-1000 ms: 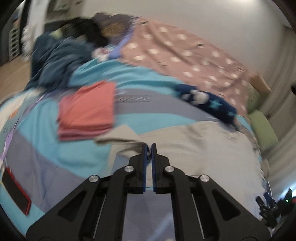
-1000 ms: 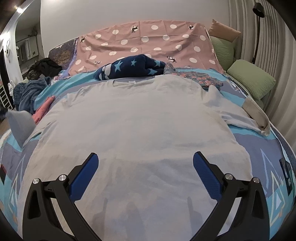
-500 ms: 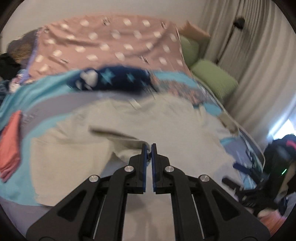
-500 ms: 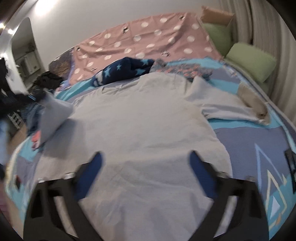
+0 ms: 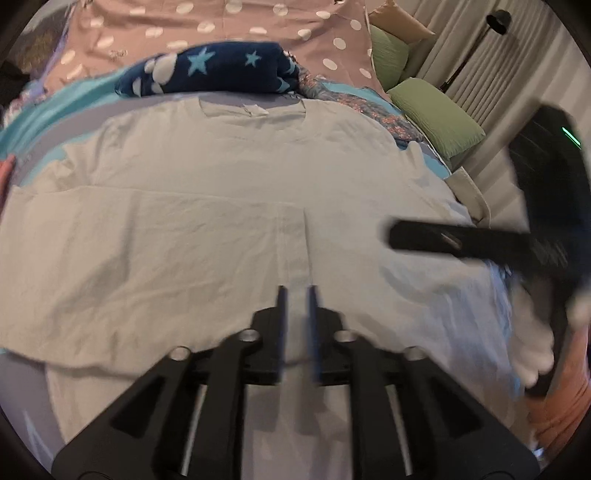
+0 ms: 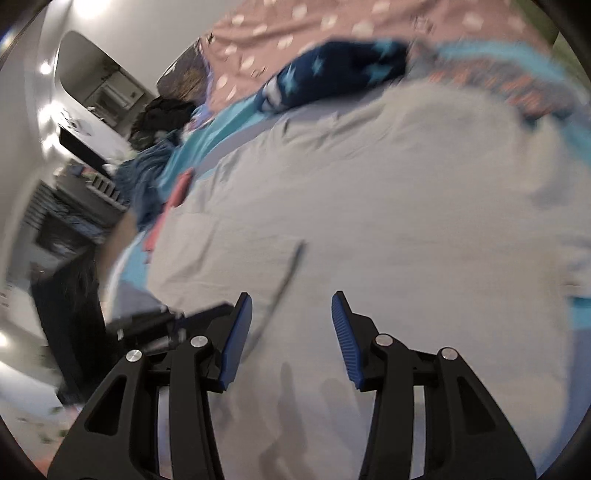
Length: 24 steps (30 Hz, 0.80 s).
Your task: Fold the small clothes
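A pale grey T-shirt (image 5: 221, 177) lies spread on the bed, collar at the far end. Its left side is folded over the body, and the flap's edge (image 5: 304, 229) runs down the middle. My left gripper (image 5: 296, 295) hovers just short of that edge. Its jaws are opening with a narrow gap, and no cloth is pinched between them. In the right wrist view the same shirt (image 6: 388, 192) fills the frame. My right gripper (image 6: 291, 297) hangs over its near part, jaws closing with nothing between the blue pads (image 6: 236, 332). The right tool's black frame (image 5: 480, 243) shows blurred at the right.
A navy star blanket (image 5: 214, 70) and a pink dotted cover (image 5: 221, 22) lie beyond the collar. Green pillows (image 5: 436, 114) sit at the far right. A folded red garment (image 6: 177, 192), blue clothes (image 6: 147, 173) and a dark pile (image 6: 162, 114) lie left.
The left gripper swept across from the bed's left with the shirt's side, laid it over the body and parted its jaws. The right gripper swung left and narrowed its wide jaws.
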Available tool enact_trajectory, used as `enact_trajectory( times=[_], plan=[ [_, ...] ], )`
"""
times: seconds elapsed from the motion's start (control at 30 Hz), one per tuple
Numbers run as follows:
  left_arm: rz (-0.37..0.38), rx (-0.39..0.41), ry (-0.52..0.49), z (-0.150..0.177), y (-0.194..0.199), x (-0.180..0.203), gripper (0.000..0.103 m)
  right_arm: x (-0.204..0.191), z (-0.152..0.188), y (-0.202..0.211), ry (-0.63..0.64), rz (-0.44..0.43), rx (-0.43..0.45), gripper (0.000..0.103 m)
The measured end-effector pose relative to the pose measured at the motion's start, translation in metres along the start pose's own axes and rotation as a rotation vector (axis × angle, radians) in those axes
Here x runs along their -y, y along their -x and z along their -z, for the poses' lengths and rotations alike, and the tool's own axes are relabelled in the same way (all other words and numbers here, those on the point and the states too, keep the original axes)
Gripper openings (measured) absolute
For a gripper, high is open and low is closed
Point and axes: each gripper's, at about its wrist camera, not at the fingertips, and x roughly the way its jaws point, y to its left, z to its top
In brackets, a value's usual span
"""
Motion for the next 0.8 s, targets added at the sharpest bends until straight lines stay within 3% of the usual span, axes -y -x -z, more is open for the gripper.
enact_trajectory(
  times=[0.03,0.07,0.23,0.33,0.4,0.43,0.47,0.6,0.8],
  plan=[
    [-0.019,0.011,-0.032,0.005,0.005,0.004,0.042,0.001,-0.005,-0.008,-0.010,0.004,-0.013,0.047],
    [-0.040,0.023,-0.067,0.011,0.009,0.009,0.047,0.002,-0.010,-0.016,-0.018,0.007,-0.028,0.047],
    [-0.137,0.006,-0.239,0.030,0.006,0.025,0.051,-0.006,-0.024,-0.047,-0.012,-0.027,-0.090,0.049],
    [-0.181,-0.017,-0.251,0.030,-0.009,0.021,0.051,-0.015,-0.029,-0.056,0.021,-0.017,-0.079,0.055],
    [-0.194,-0.003,-0.276,0.028,-0.014,0.020,0.039,-0.020,-0.031,-0.063,0.043,-0.005,-0.074,0.052],
    [-0.198,0.001,-0.293,0.025,-0.016,0.022,0.021,-0.023,-0.031,-0.066,0.063,-0.014,-0.073,0.013],
    [-0.201,0.001,-0.291,0.023,-0.015,0.021,0.012,-0.028,-0.031,-0.067,0.077,-0.026,-0.080,0.003],
    [-0.147,0.072,-0.206,0.003,0.011,0.014,0.010,-0.047,-0.043,-0.036,0.167,-0.011,0.061,0.002],
    [-0.048,0.215,-0.181,-0.034,0.053,0.035,0.010,-0.065,-0.082,0.026,0.224,0.001,0.190,0.002]
  ],
)
